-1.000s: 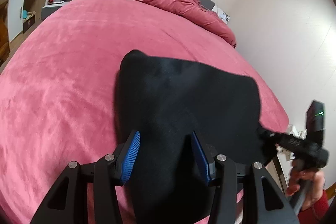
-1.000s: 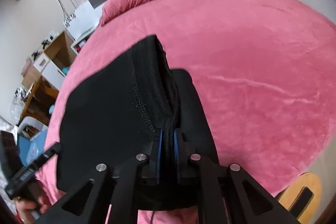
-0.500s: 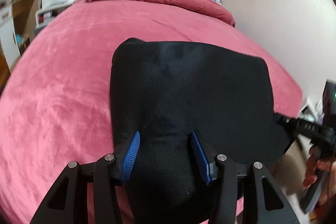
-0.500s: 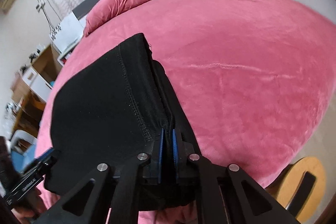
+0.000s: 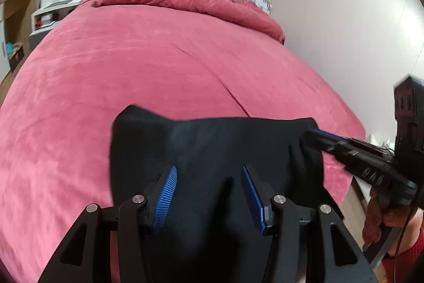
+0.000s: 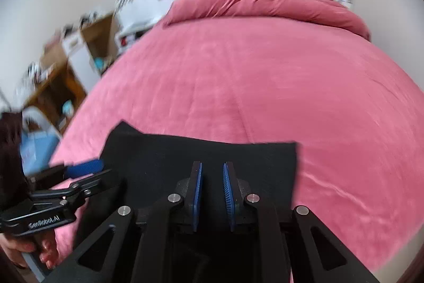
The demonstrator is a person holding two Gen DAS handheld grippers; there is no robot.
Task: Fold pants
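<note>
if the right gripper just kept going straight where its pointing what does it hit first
Most likely the black pants. The right gripper tilts down toward the bed, its jaws have just been opening, and the dark fabric fills the gap between its pads. Past the pants' far edge lies only the pink bedspread. Depth is hard to judge here.

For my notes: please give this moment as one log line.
pants: flat on bed | left gripper: open | right gripper: just opened, nothing gripped

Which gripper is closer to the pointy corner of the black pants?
Left. The left gripper sits just behind the pants' pointed corner; the right gripper sits toward the opposite corner.
</note>
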